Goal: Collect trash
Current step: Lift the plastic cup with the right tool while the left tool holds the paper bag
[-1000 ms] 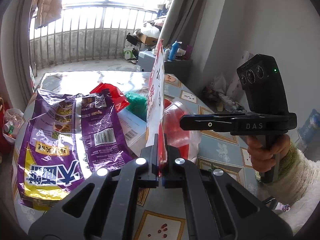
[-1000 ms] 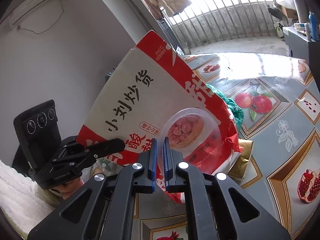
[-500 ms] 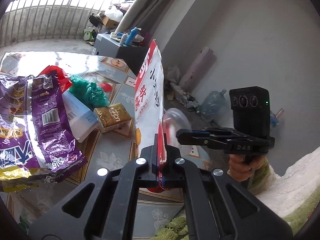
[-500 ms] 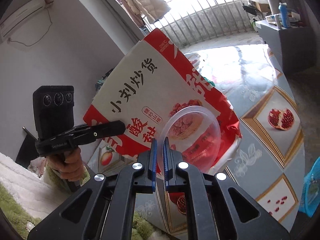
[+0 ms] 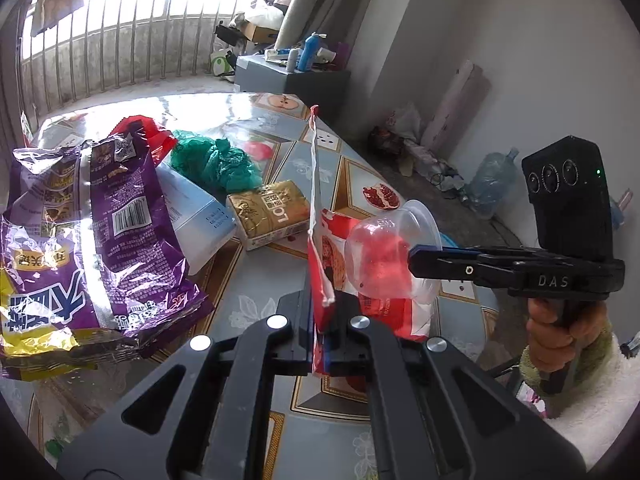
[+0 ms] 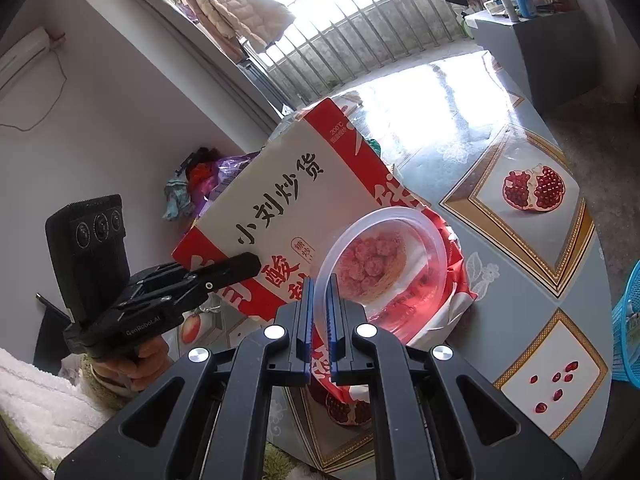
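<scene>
Snack bag (image 6: 280,184) | left tongs (image 5: 320,320) clamp it, tilted down | right tongs (image 6: 320,300) pinch plastic cup (image 6: 384,264)

table (image 5: 360,168): fruit-print cover | on it: purple bag (image 5: 92,240), green bag (image 5: 216,160), gold pack (image 5: 272,212)

- The table (image 6: 516,288) lies bare along its right edge, past the red snack bag (image 6: 304,184): open passage there.
- Purple wrapper (image 5: 80,248), white box (image 5: 192,216), green bag (image 5: 216,160) and gold packet (image 5: 272,212) crowd the table's left half.
- Far edge, by the railing, is free.
</scene>
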`<move>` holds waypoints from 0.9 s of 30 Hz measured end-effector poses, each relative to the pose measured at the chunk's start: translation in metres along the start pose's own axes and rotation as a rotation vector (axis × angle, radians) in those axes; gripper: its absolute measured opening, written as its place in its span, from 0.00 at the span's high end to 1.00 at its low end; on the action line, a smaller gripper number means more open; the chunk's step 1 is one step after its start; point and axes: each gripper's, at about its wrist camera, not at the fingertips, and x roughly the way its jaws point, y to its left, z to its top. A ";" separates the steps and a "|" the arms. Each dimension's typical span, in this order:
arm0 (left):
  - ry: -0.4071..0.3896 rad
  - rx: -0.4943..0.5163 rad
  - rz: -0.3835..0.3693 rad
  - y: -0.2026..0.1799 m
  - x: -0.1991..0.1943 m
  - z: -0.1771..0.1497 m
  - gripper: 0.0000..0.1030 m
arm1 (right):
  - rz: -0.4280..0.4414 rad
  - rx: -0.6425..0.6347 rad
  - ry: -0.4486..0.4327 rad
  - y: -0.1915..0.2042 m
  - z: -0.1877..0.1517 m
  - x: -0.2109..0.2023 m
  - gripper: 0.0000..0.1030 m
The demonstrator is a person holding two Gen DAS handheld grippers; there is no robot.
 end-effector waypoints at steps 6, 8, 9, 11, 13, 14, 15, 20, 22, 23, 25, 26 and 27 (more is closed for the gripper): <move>-0.012 0.030 0.069 -0.005 0.000 -0.001 0.98 | 0.010 0.010 -0.004 0.004 -0.001 0.003 0.94; -0.015 0.044 0.087 -0.008 0.001 -0.001 0.98 | 0.015 0.015 -0.008 0.003 -0.003 0.001 0.94; -0.016 0.053 0.099 -0.010 0.001 -0.001 0.98 | 0.018 0.017 -0.011 0.002 -0.004 0.000 0.94; -0.016 0.068 0.123 -0.013 0.001 -0.001 0.97 | 0.022 0.022 -0.018 0.002 -0.002 -0.001 0.94; -0.017 0.073 0.138 -0.015 0.000 0.000 0.97 | 0.023 0.027 -0.025 0.000 -0.002 -0.003 0.94; -0.015 0.077 0.143 -0.016 0.001 0.000 0.97 | 0.025 0.030 -0.028 -0.001 -0.001 -0.004 0.94; -0.014 0.081 0.146 -0.017 0.001 0.000 0.97 | 0.028 0.032 -0.032 -0.003 -0.002 -0.006 0.94; -0.011 0.105 0.145 -0.023 -0.001 0.001 0.99 | 0.032 0.040 -0.050 -0.006 -0.002 -0.011 0.94; -0.011 0.114 0.145 -0.027 0.001 0.002 0.99 | 0.032 0.044 -0.057 -0.007 -0.001 -0.014 0.94; -0.010 0.117 0.144 -0.027 0.001 0.003 0.99 | 0.034 0.046 -0.060 -0.007 0.000 -0.015 0.94; -0.008 0.123 0.144 -0.029 0.001 0.004 1.00 | 0.038 0.048 -0.069 -0.007 0.001 -0.017 0.94; -0.009 0.126 0.144 -0.030 0.001 0.005 1.00 | 0.037 0.048 -0.072 -0.008 0.002 -0.018 0.94; -0.010 0.129 0.144 -0.031 0.001 0.005 1.00 | 0.038 0.049 -0.076 -0.008 0.002 -0.019 0.94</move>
